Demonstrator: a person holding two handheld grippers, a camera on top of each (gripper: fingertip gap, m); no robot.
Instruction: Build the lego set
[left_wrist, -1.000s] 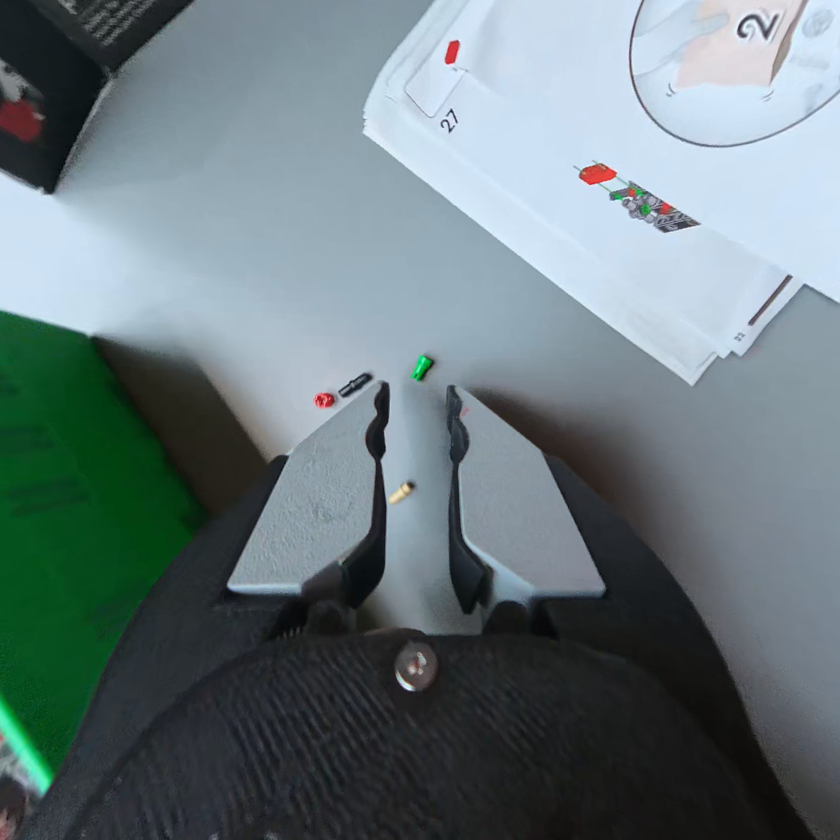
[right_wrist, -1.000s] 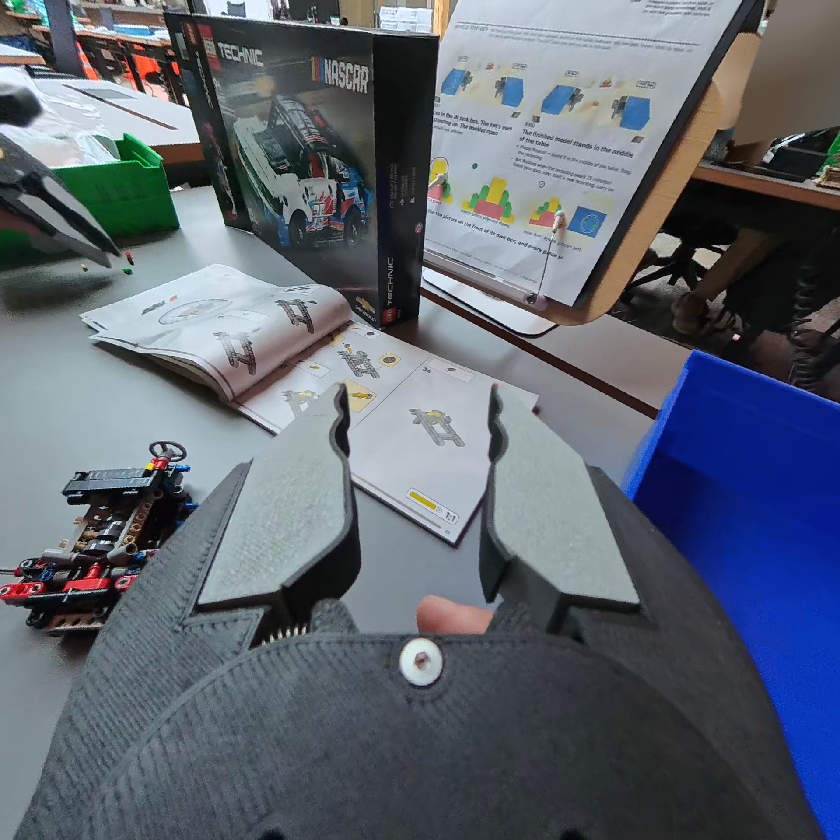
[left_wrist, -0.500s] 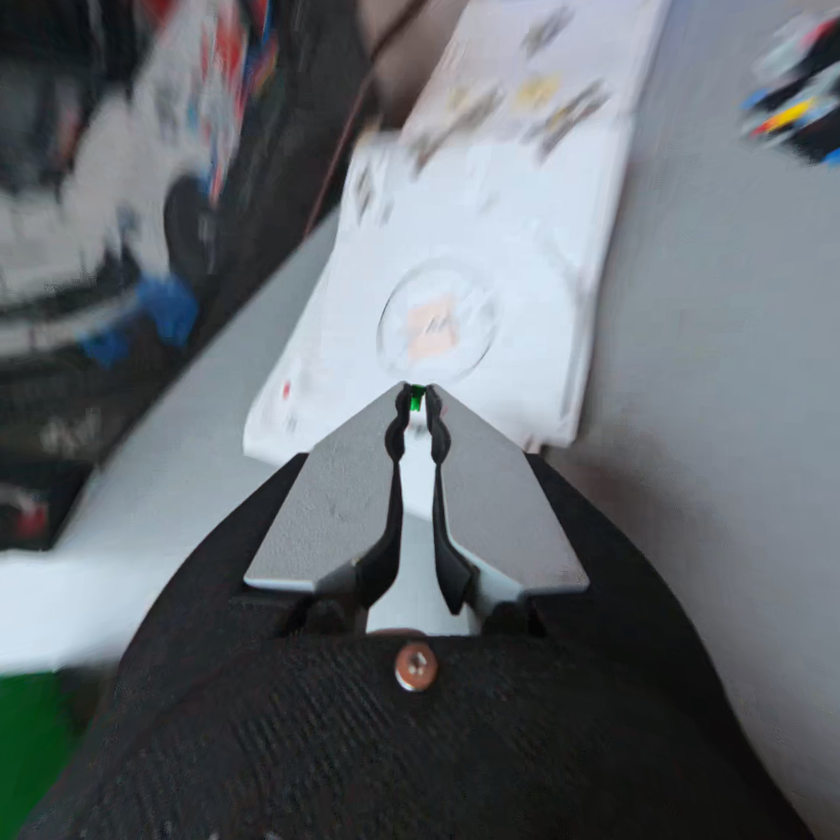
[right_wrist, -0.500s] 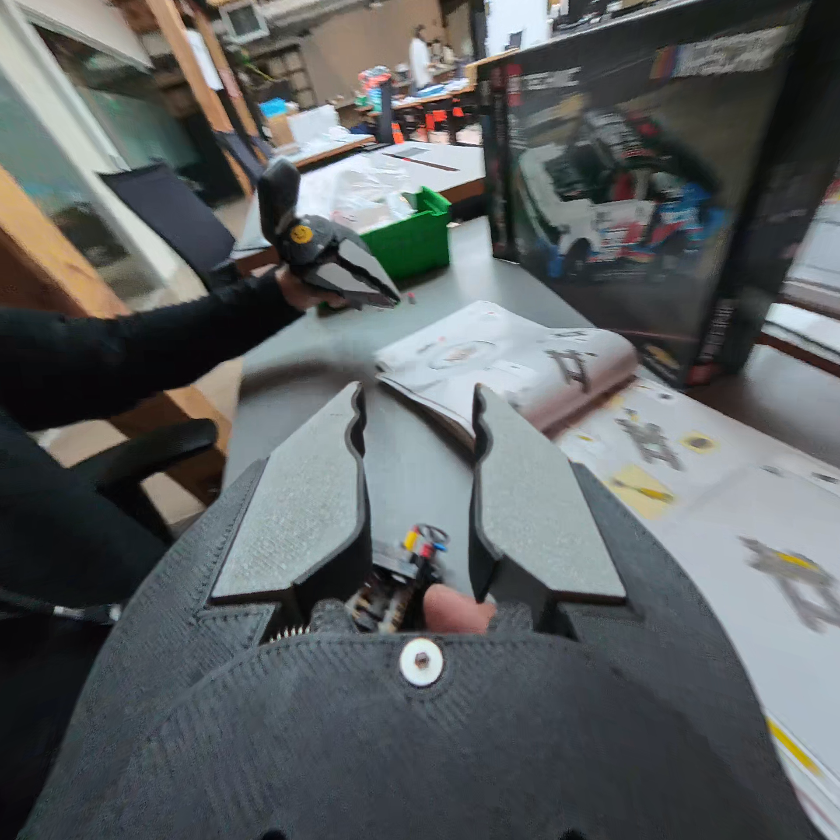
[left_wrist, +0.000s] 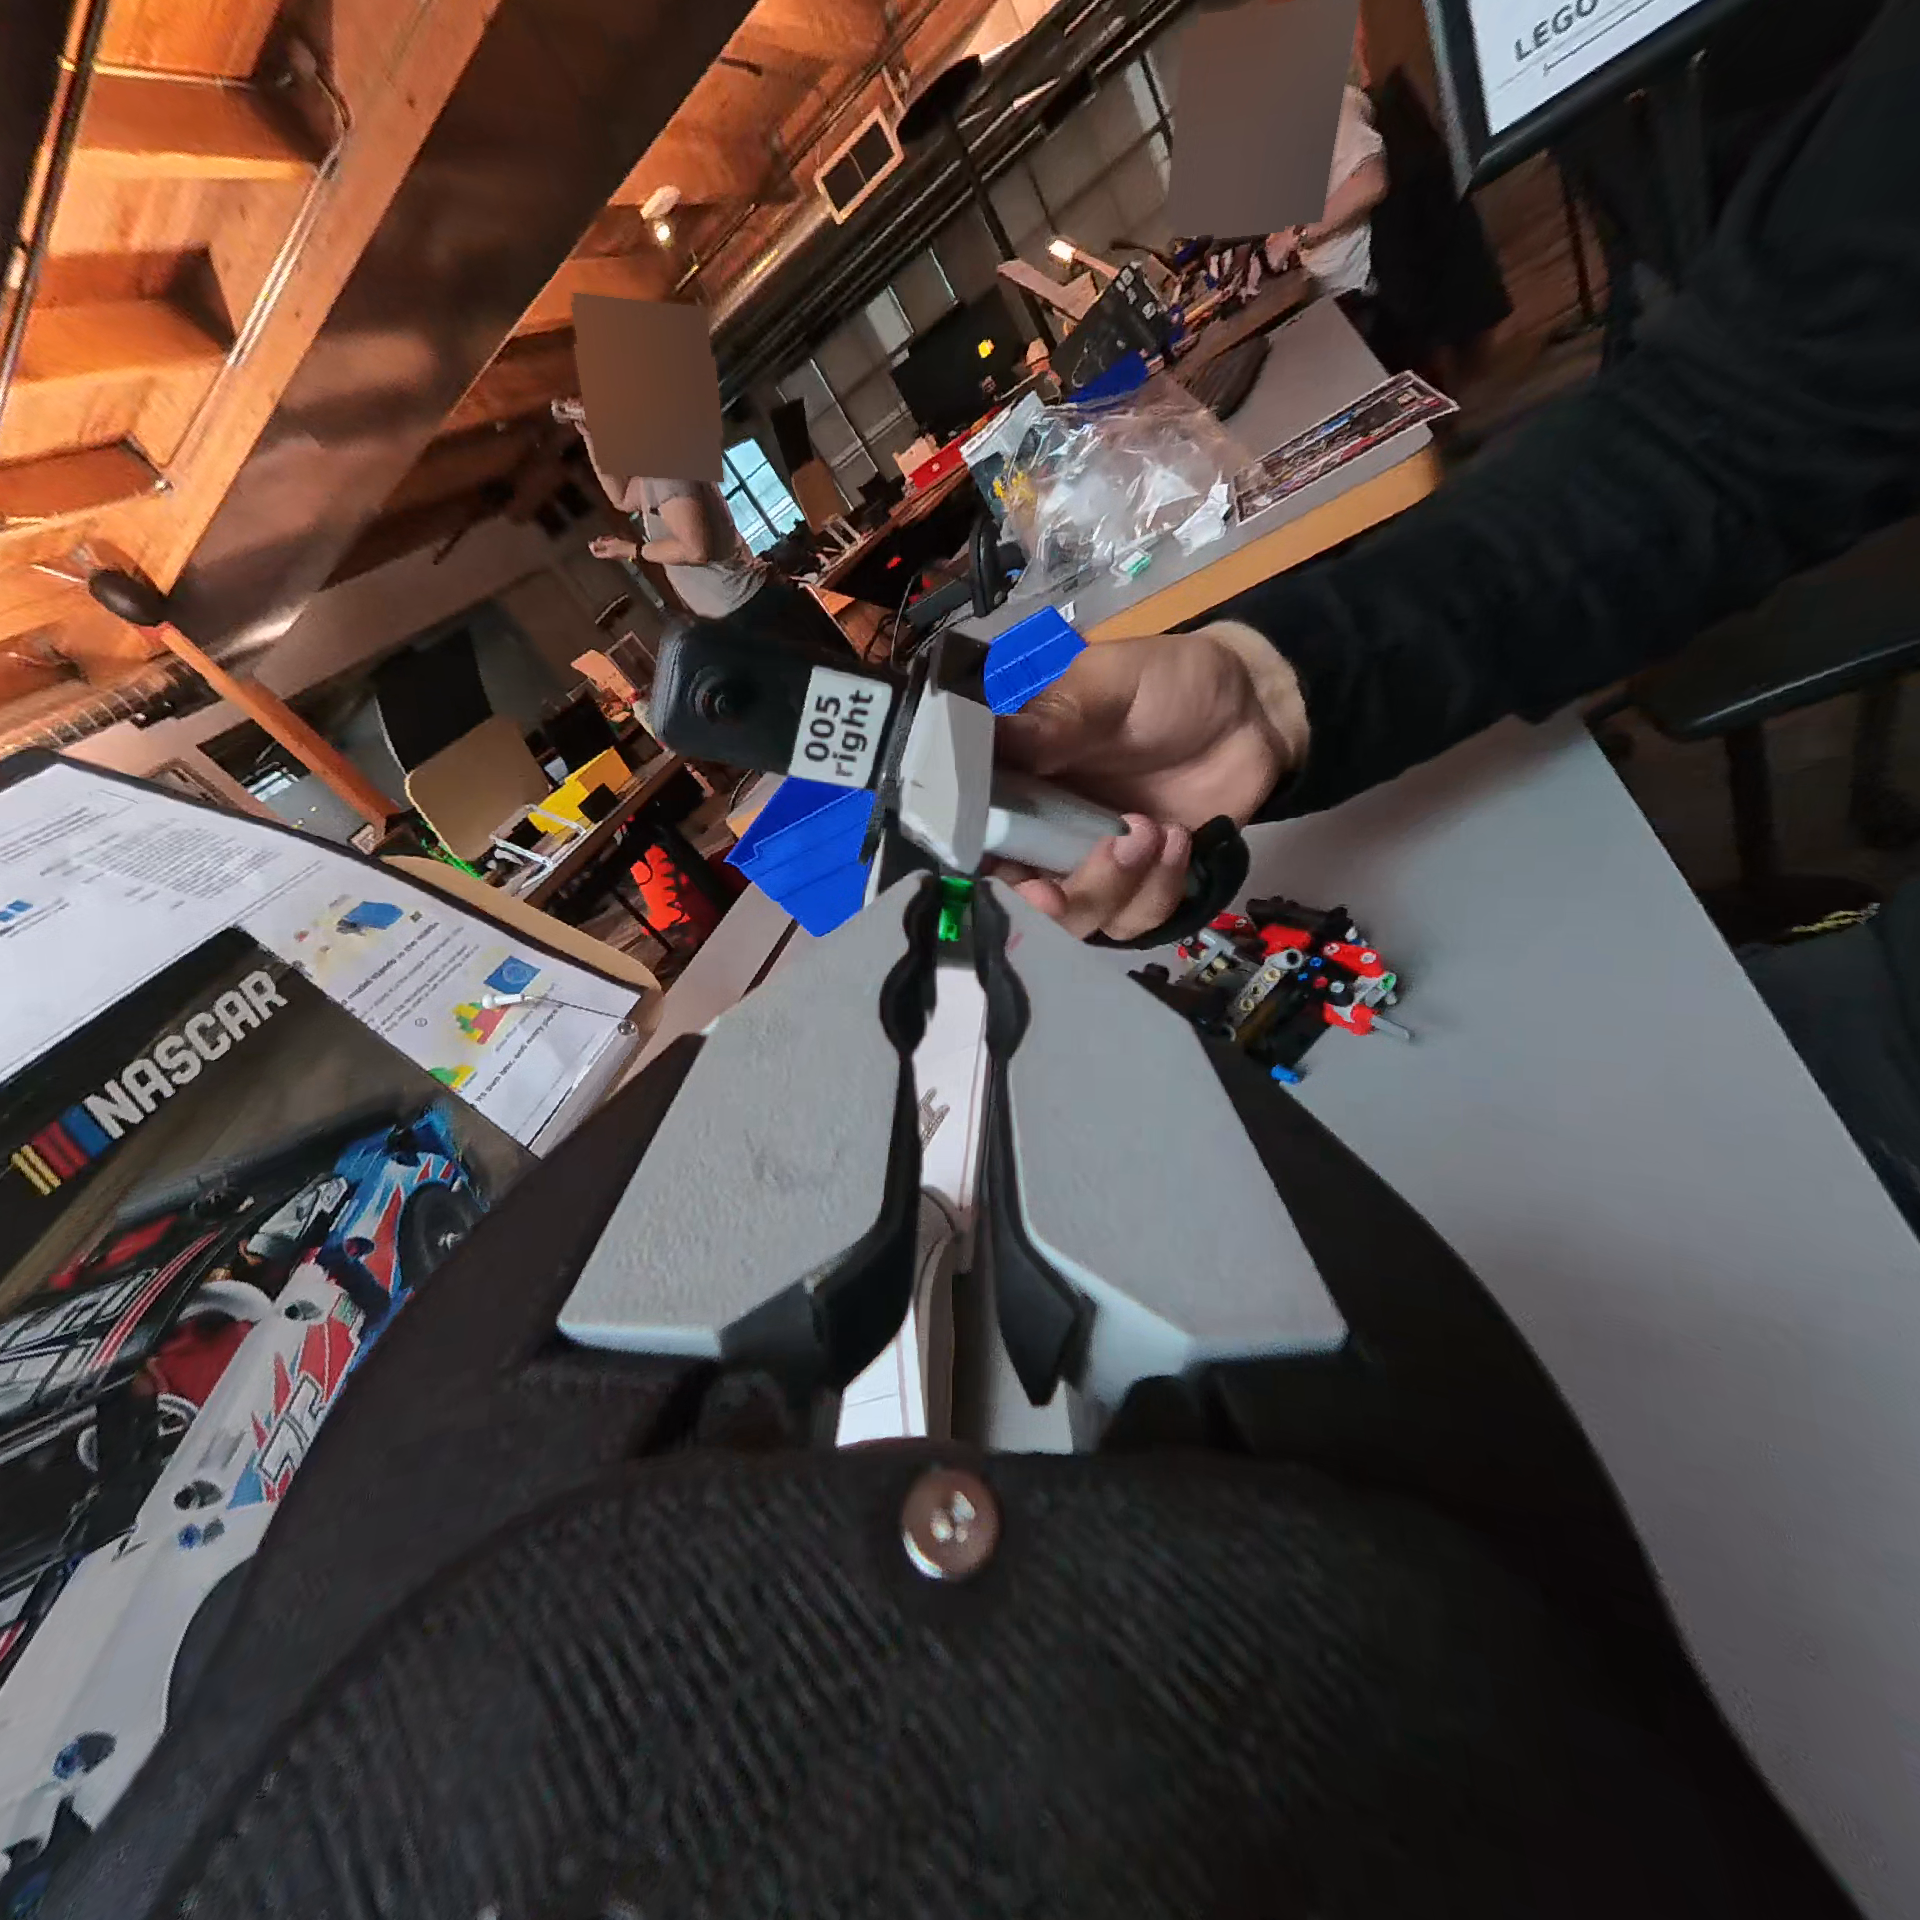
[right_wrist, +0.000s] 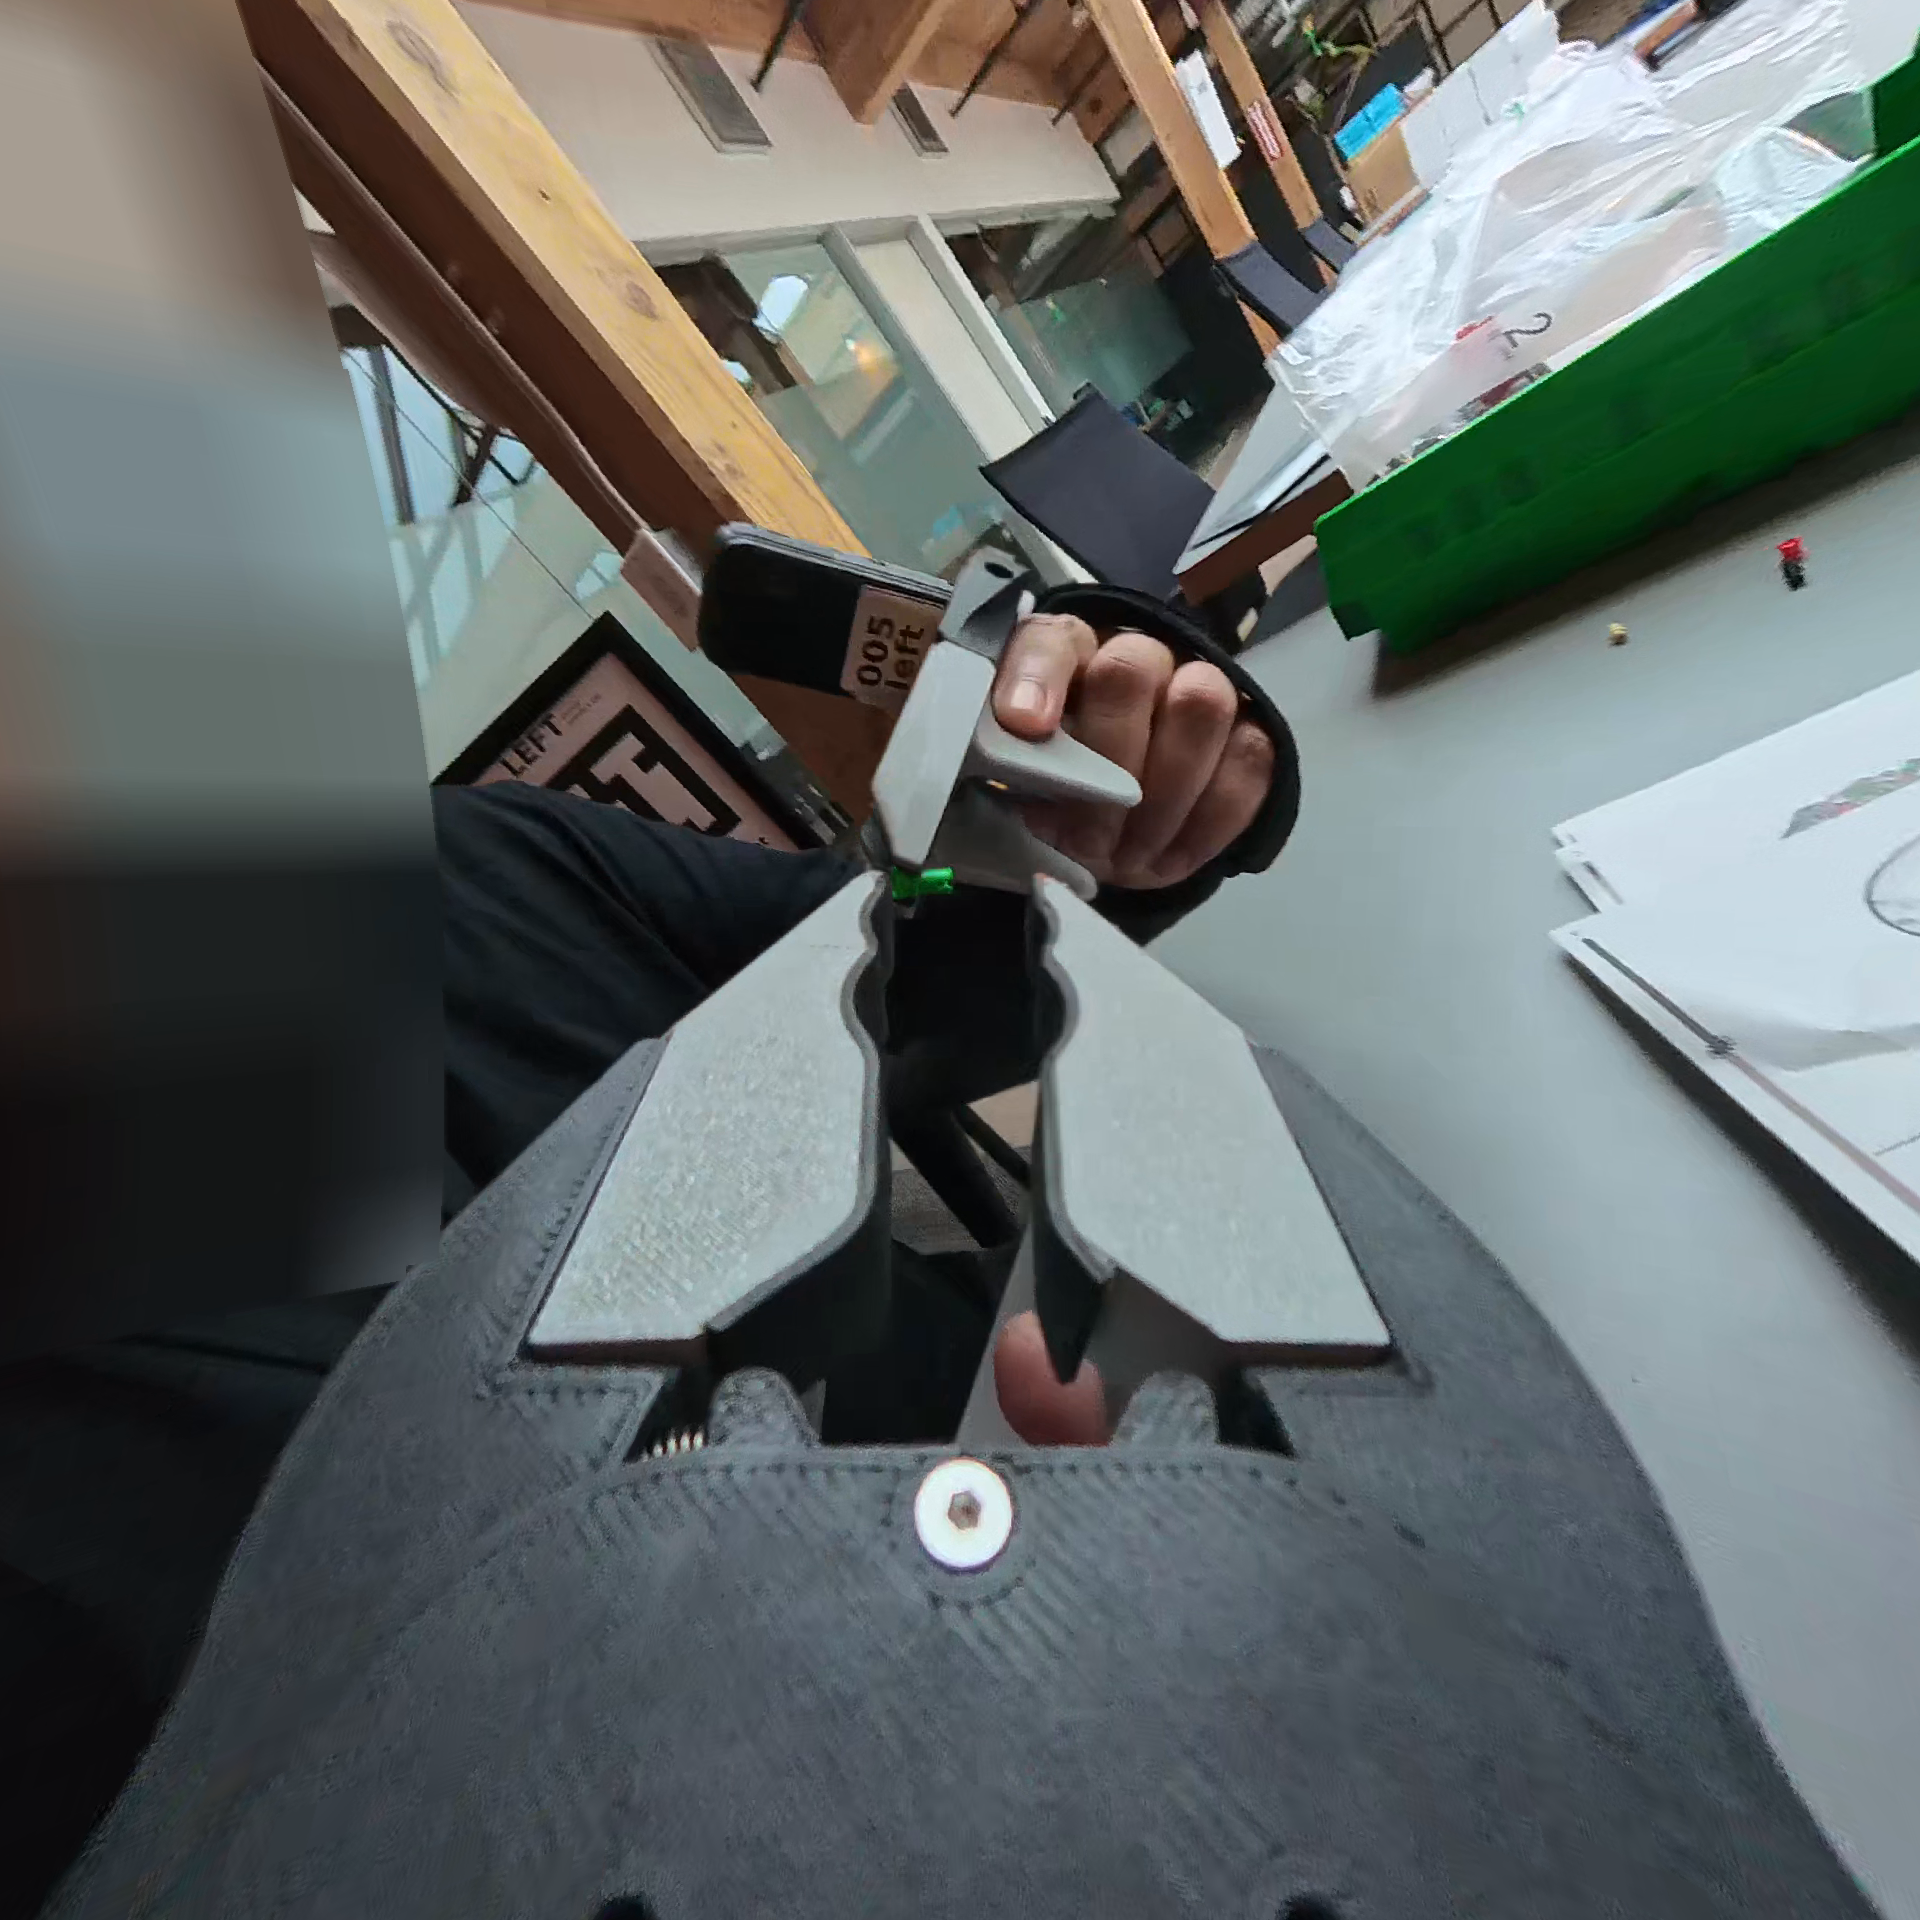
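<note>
My left gripper (left_wrist: 954, 914) is shut on a small green pin (left_wrist: 952, 921) at its fingertips and holds it up above the grey table (left_wrist: 1558, 1195). My right gripper (right_wrist: 956, 904) is open and empty and faces the left one tip to tip. In the right wrist view the green pin (right_wrist: 920, 883) sticks out of the left gripper (right_wrist: 914, 852) right at my right gripper's left fingertip. The right gripper also shows in the left wrist view (left_wrist: 930, 831), held by a hand. The partly built black, red and blue model (left_wrist: 1288, 971) lies on the table behind it.
The set box (left_wrist: 208, 1195) and an instruction stand (left_wrist: 260, 914) are on the left, with a blue bin (left_wrist: 821, 852) behind. A green bin (right_wrist: 1662, 447), loose red (right_wrist: 1789, 551) and tan (right_wrist: 1617, 632) pieces and the open booklet (right_wrist: 1766, 935) are on the table. Less than 4 cm separates the two grippers' tips.
My left gripper shut on the green pin, lifted it off the table and swung to face the right gripper. My right gripper turned from the model towards the left one.
</note>
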